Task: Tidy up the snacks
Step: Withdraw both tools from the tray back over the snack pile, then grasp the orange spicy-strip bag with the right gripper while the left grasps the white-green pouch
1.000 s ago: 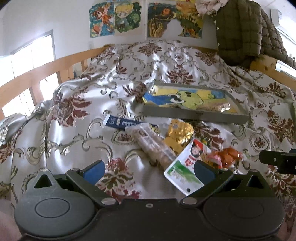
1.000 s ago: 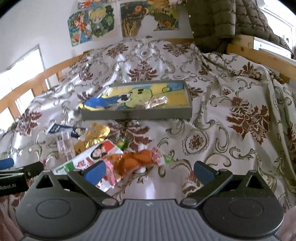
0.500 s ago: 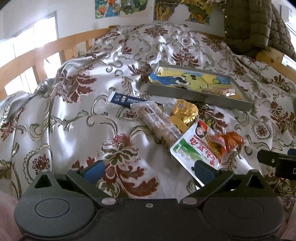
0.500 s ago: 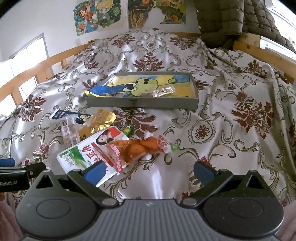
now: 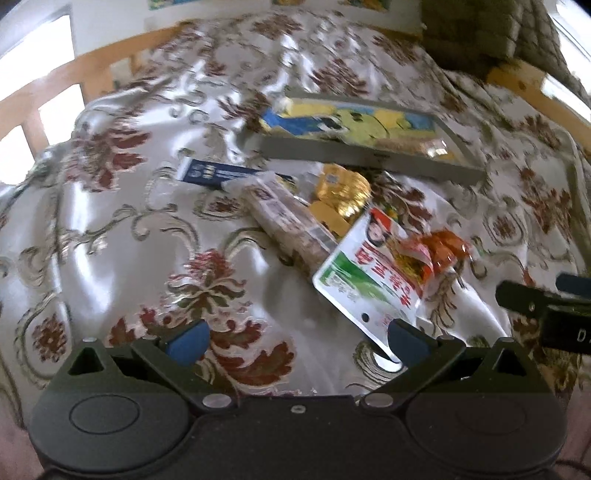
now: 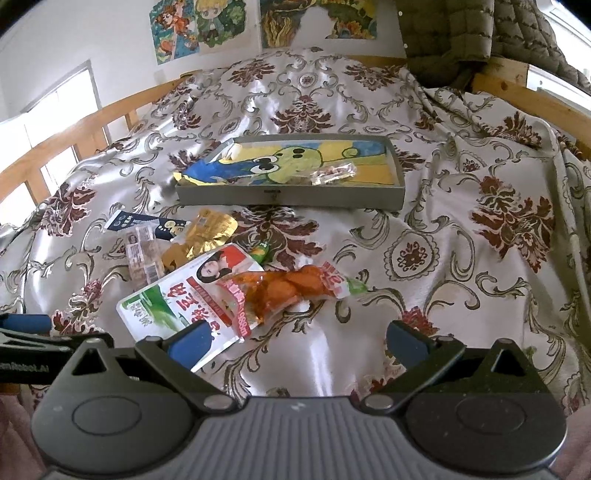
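Observation:
Loose snacks lie in a heap on the patterned bed cover: a white-green-red packet (image 6: pixel 184 295) (image 5: pixel 369 280), an orange packet (image 6: pixel 291 286) (image 5: pixel 439 247), a gold foil pack (image 6: pixel 210 229) (image 5: pixel 343 190), a clear biscuit sleeve (image 6: pixel 142 256) (image 5: pixel 288 225) and a dark blue packet (image 6: pixel 144 221) (image 5: pixel 218 171). Behind them is a grey tray (image 6: pixel 288 195) (image 5: pixel 369 153) with a cartoon lining and one clear packet (image 6: pixel 332 173) inside. My left gripper (image 5: pixel 295 338) is open, its right pad over the white packet's corner. My right gripper (image 6: pixel 297 338) is open just short of the orange packet.
A wooden bed rail (image 6: pixel 74 133) runs along the left and another rail (image 6: pixel 532 92) along the right. An olive quilted jacket (image 6: pixel 461 33) hangs at the back right. Posters (image 6: pixel 195 26) are on the wall. Open bed cover (image 6: pixel 461 258) spreads right of the heap.
Both grippers have moved forward and lower toward the snack heap, which now looks bigger and closer. Both stay open and no snack has shifted.

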